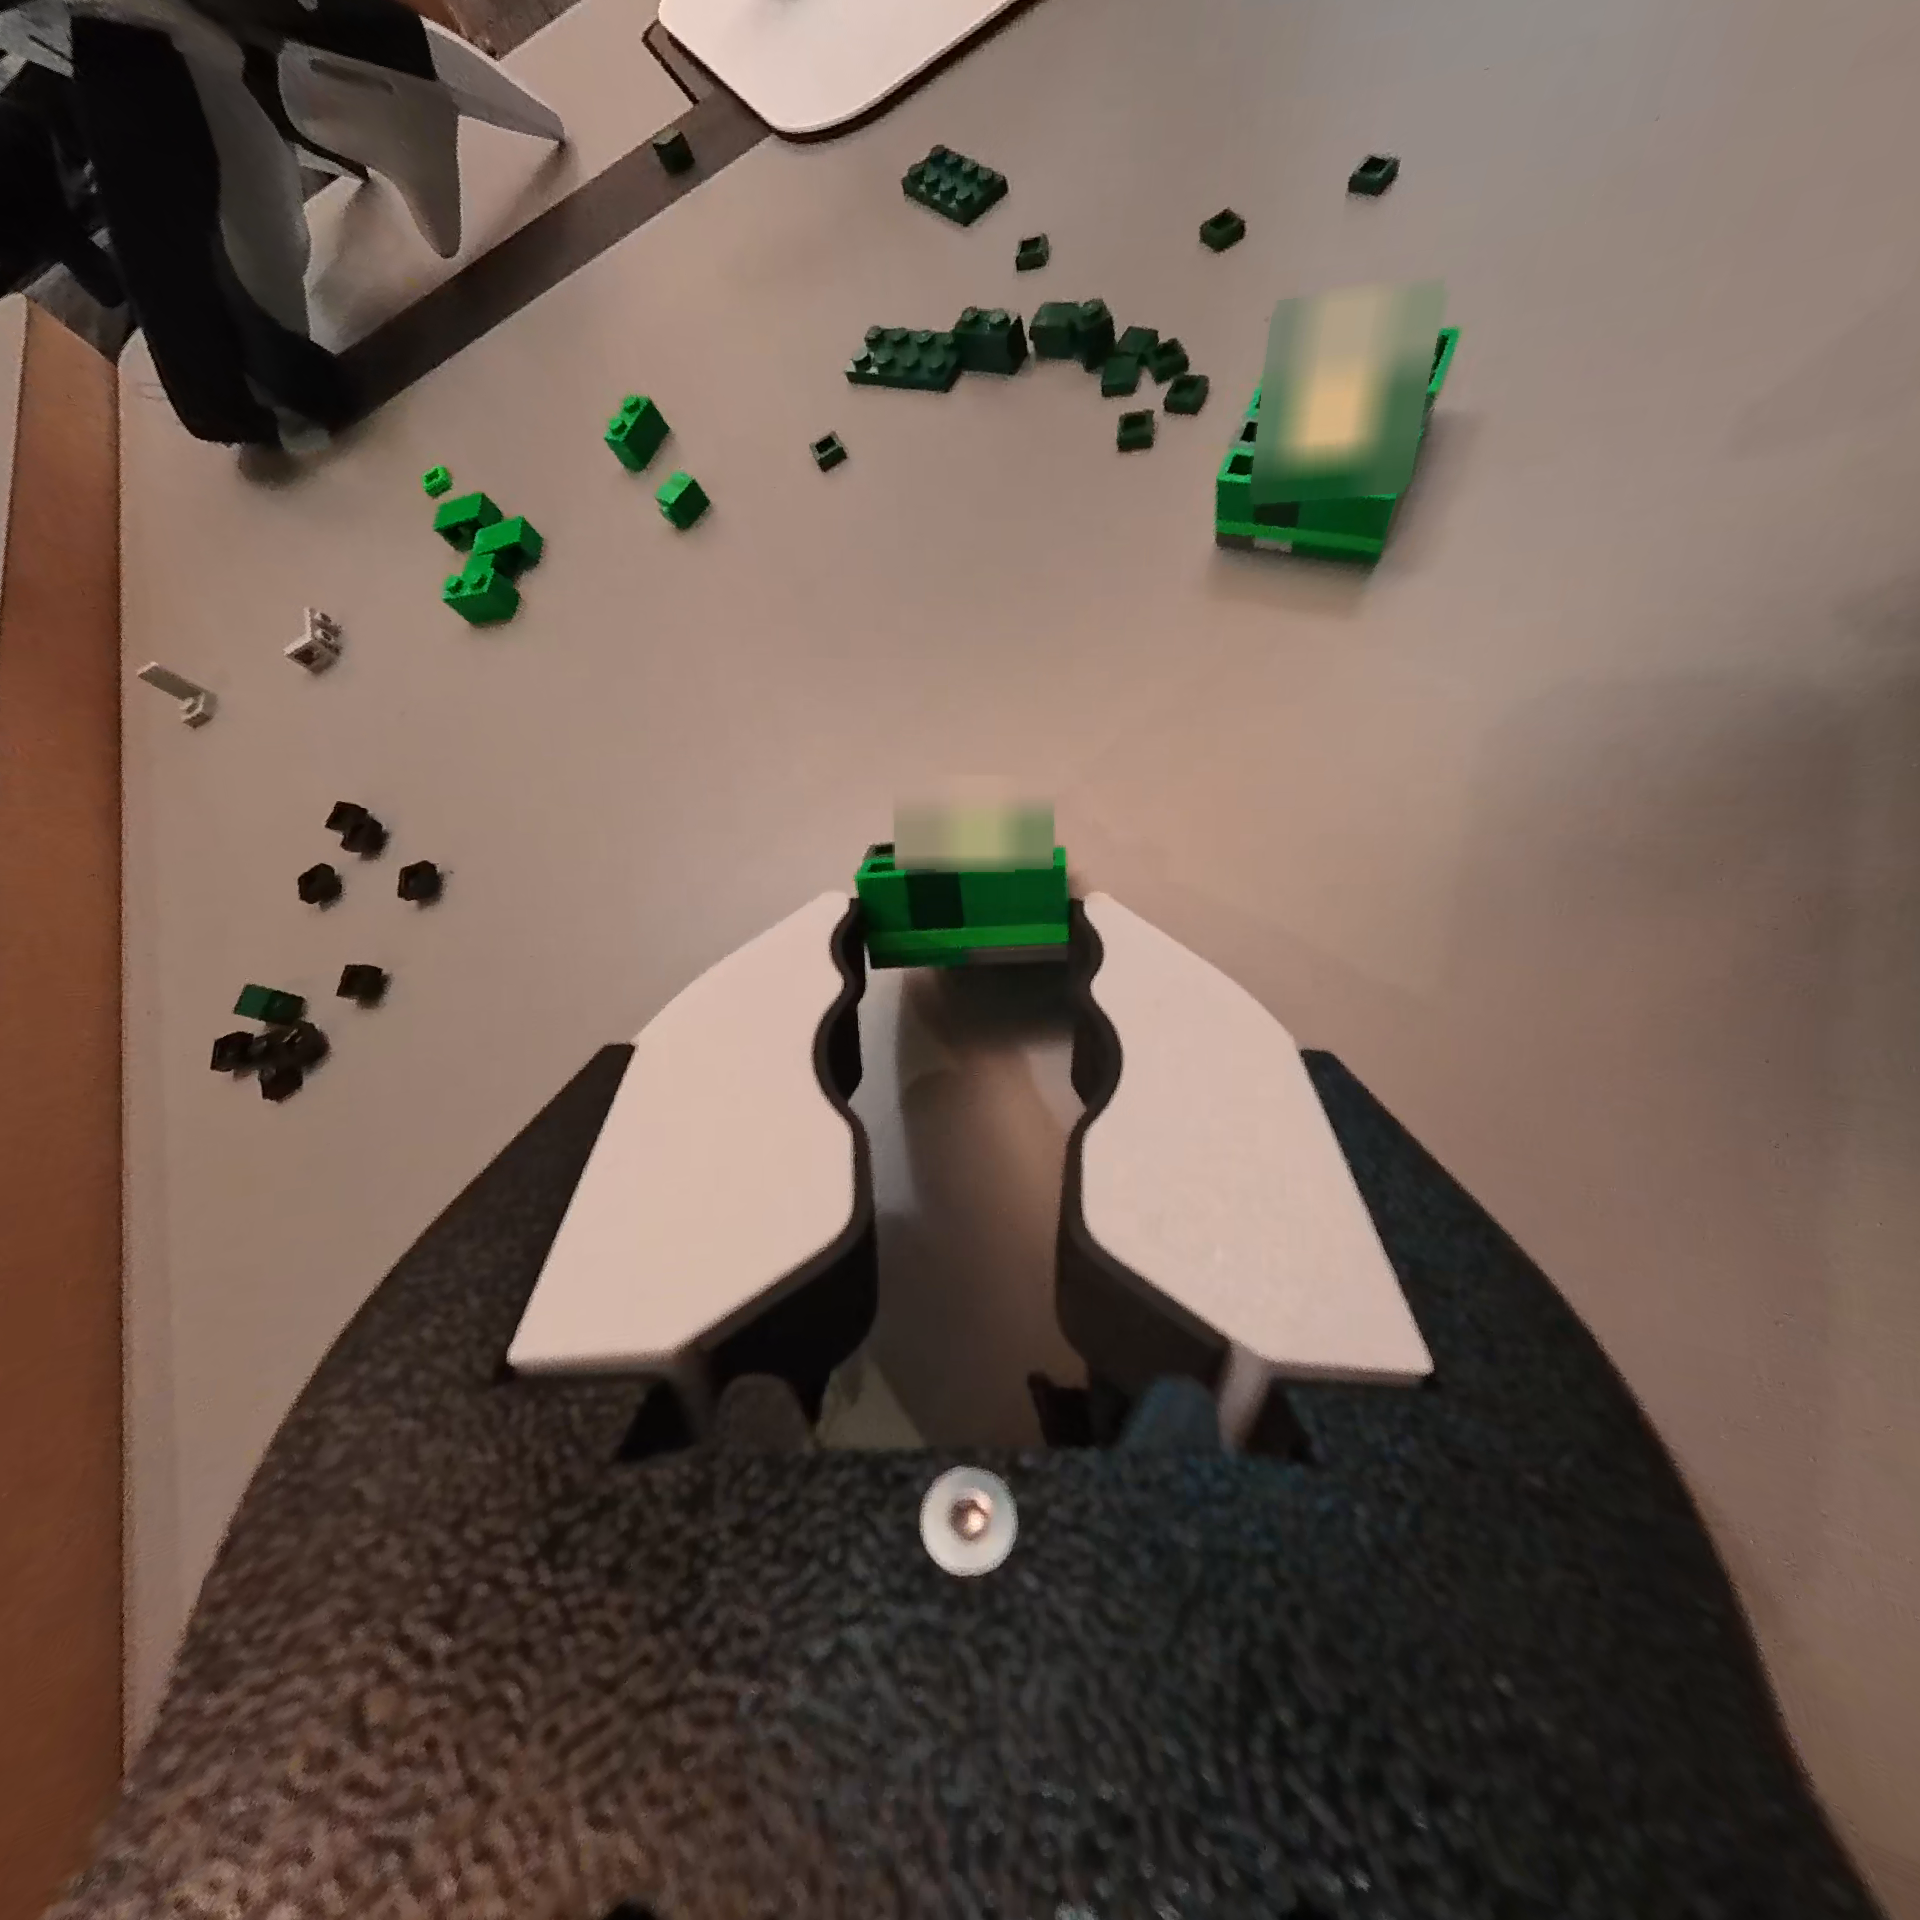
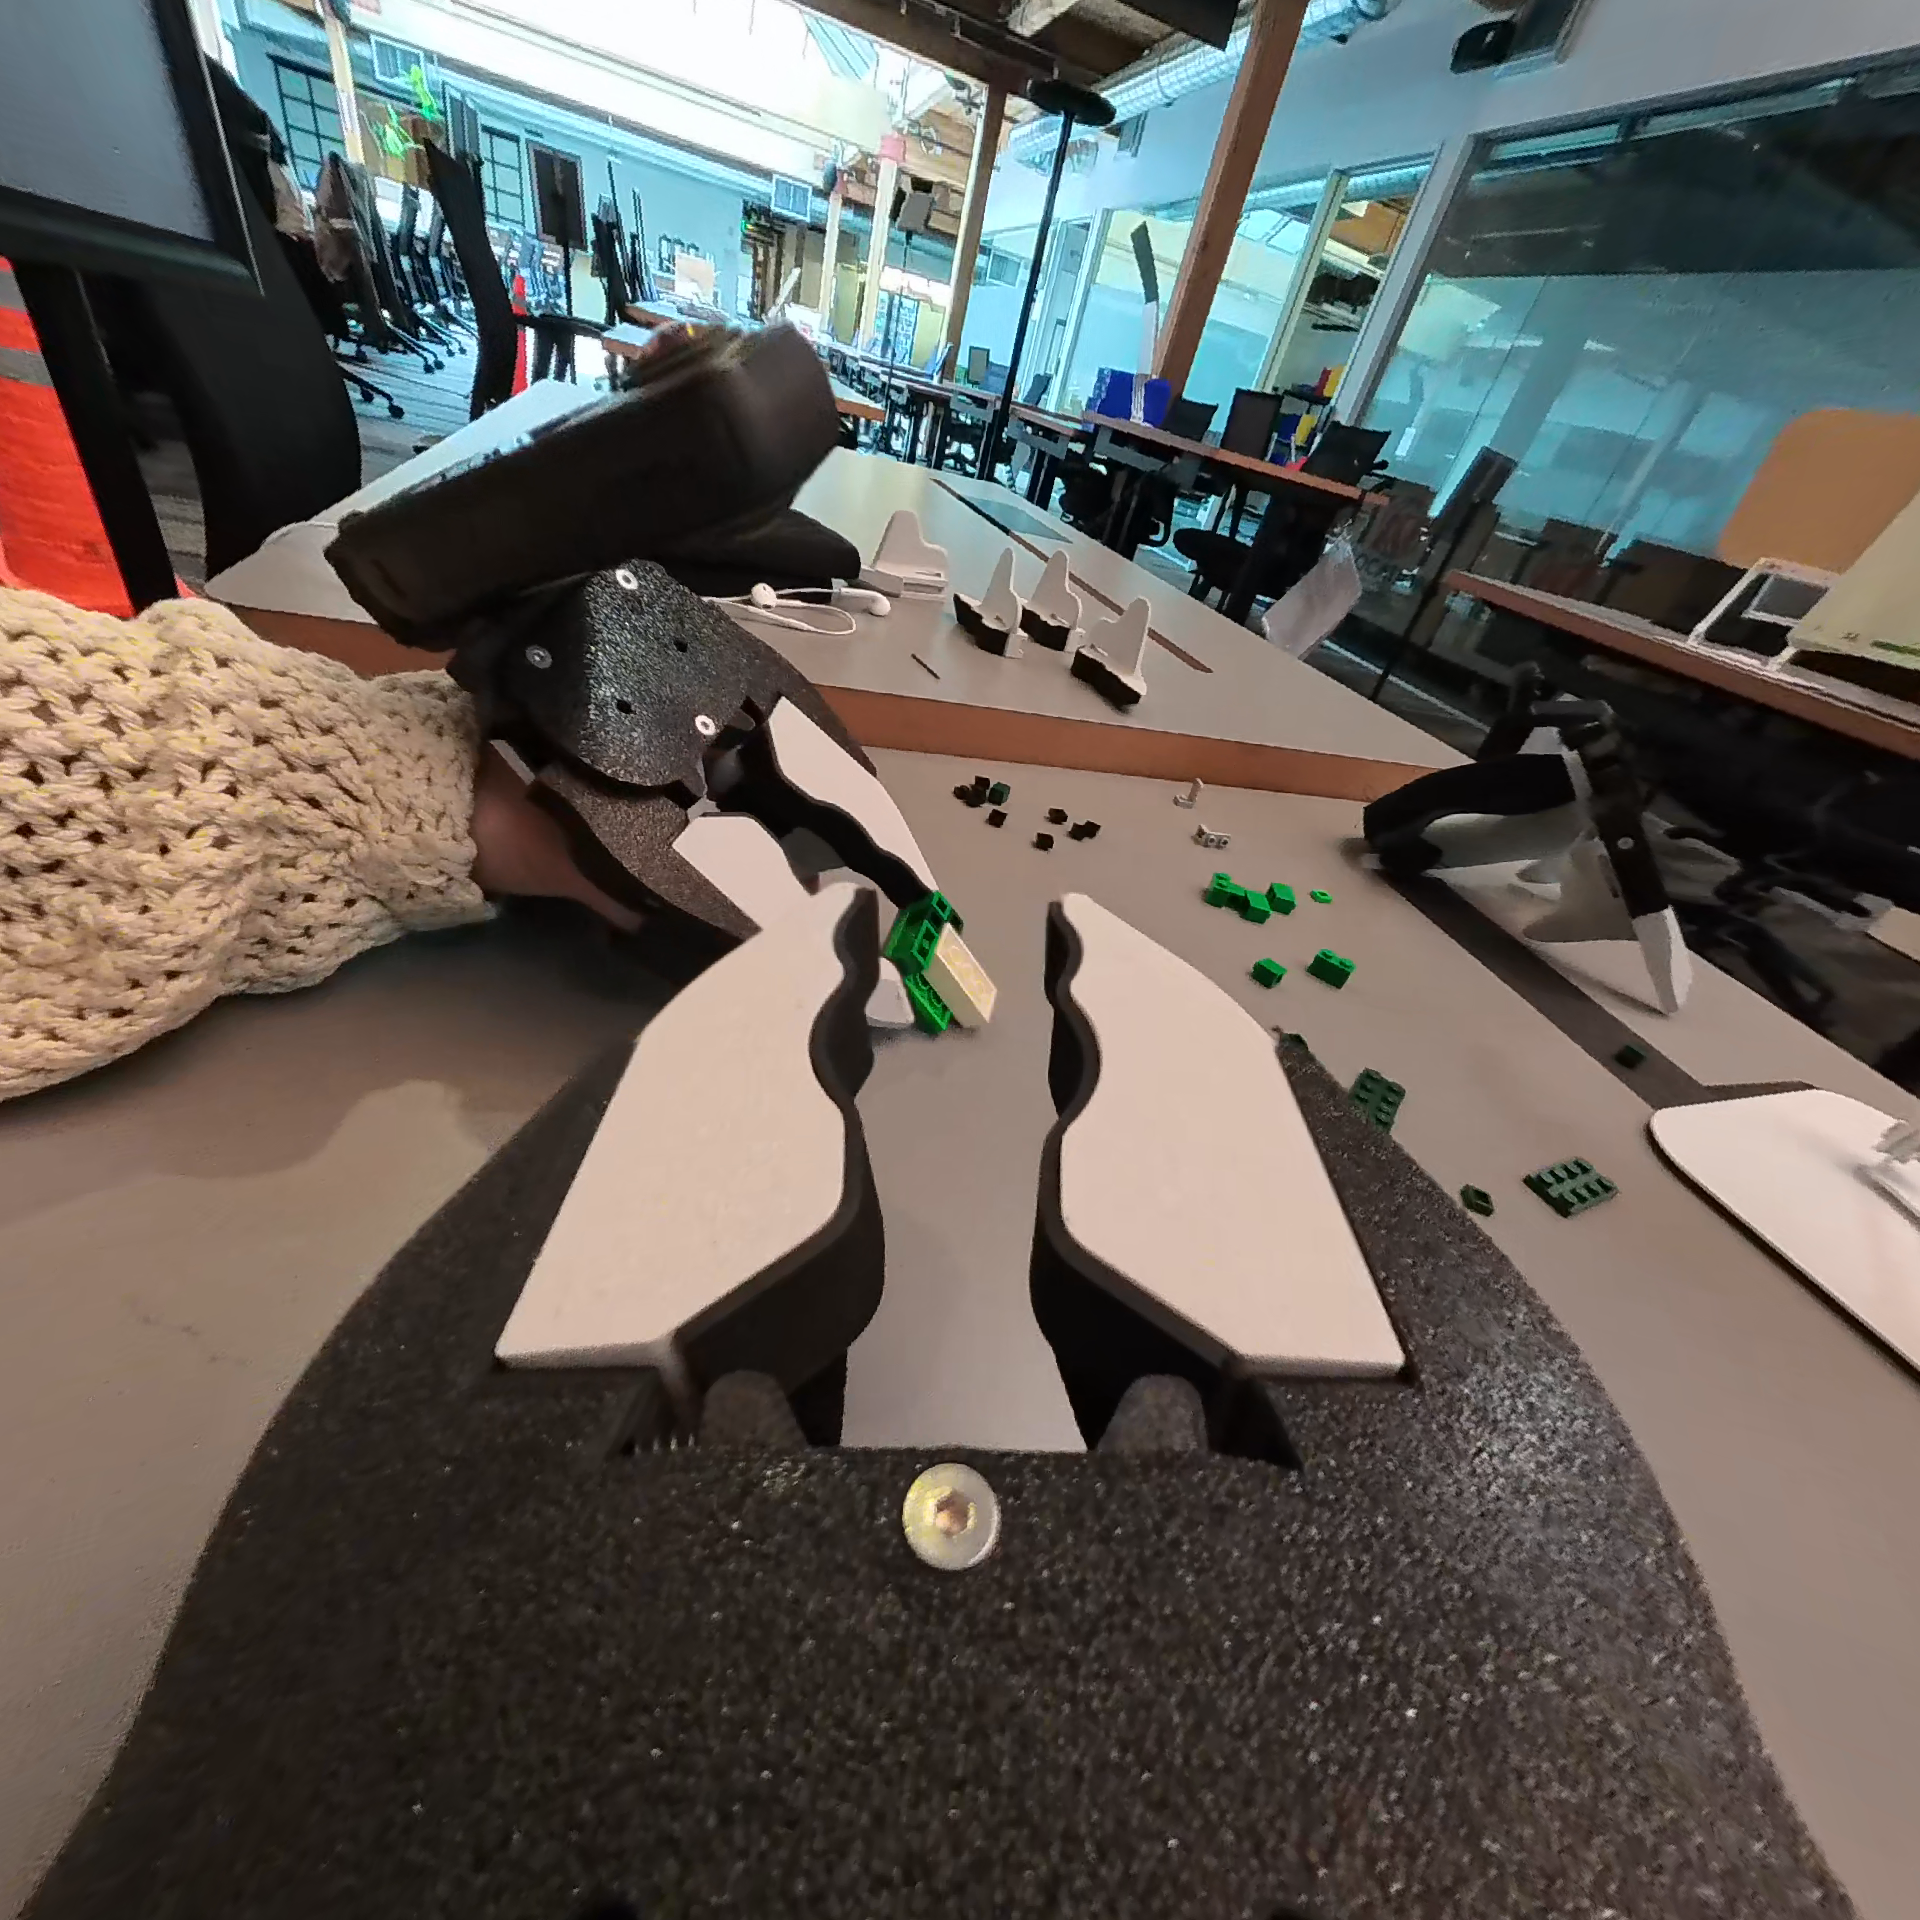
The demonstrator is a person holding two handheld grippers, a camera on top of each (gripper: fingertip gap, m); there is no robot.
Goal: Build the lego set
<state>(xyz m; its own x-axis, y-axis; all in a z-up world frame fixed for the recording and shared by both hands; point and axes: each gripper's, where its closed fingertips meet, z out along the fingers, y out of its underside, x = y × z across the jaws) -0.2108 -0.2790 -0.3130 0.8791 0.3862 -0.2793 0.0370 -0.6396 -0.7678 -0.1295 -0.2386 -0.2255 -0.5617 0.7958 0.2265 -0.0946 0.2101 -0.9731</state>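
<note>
Textured black housing fills the bottom of each wrist view, with two pale fingers reaching forward from it. Between the tips of the left gripper [image 1: 964, 925] sits a small green brick assembly [image 1: 961, 904], pinched from both sides and held clear of the grey table [image 1: 1455, 1039] (its top face is blurred over). From the right wrist view the same assembly [image 2: 935, 961] appears tilted, carrying a cream-coloured piece on one face, with the left gripper [image 2: 914, 914] angled down from a hand in a cream knitted sleeve [image 2: 187, 810] resting on the table.

Jaws of the right gripper [image 2: 951, 935] stand spread with nothing between them, just short of the held assembly.

Toward the far edge of the table lies a larger green build [image 1: 1320, 468], also with a blurred top. Near it a cluster of dark green bricks [image 1: 1029, 348] is strewn, with a dark green plate [image 1: 954, 184] farther off. Bright green bricks [image 1: 483, 551] lie nearer the left edge, then two small grey pieces [image 1: 312, 639], then a scatter of black pieces [image 1: 358, 831] closest to that edge. A white board [image 1: 831, 52] sits at the far side.
</note>
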